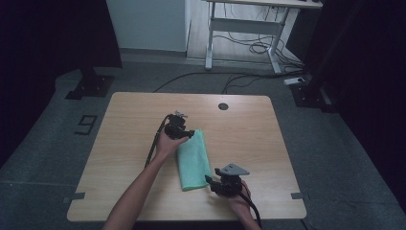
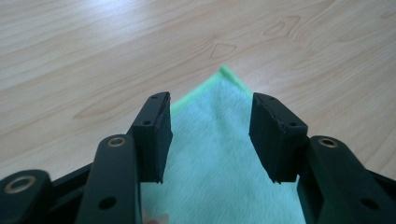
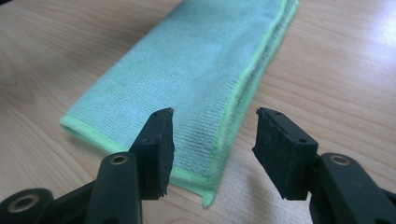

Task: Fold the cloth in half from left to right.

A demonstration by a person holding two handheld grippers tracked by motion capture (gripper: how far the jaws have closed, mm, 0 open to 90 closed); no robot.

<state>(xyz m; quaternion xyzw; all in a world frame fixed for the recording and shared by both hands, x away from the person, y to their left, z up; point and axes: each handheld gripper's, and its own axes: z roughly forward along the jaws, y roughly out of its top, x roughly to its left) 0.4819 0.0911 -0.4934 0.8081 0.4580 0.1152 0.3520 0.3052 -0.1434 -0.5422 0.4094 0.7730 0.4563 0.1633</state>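
The left tool (image 1: 190, 133) stood open, its two black pads (image 2: 154, 135) set apart with nothing pinched between them. Seen through that gap, a corner of the green cloth (image 2: 219, 154) lay flat on the table (image 2: 93, 56), the corner's tip pointing away from the tool and lying just past the pad ends. In the high view the same tool sat at the far left corner of the cloth (image 1: 194, 160), held in the person's left hand (image 1: 167, 143), its cable trailing back along the forearm.

The right tool (image 1: 209, 179) was open as well, its pads (image 3: 156, 151) spread and not pressing on anything. Beneath and just ahead of its jaws lay the near corner of the cloth (image 3: 201, 79), folded into a long narrow strip with a brighter green hem along its edges; the left pad hung over the cloth, the right pad over bare wood beside the folded edge. From that tool the strip ran away and to the upper right of its view. In the high view this tool, with its grey three-cornered plate on top, rested in the right hand (image 1: 237, 191) at the cloth's near right corner.

The cloth lay about mid-table between the two tools, free of both.
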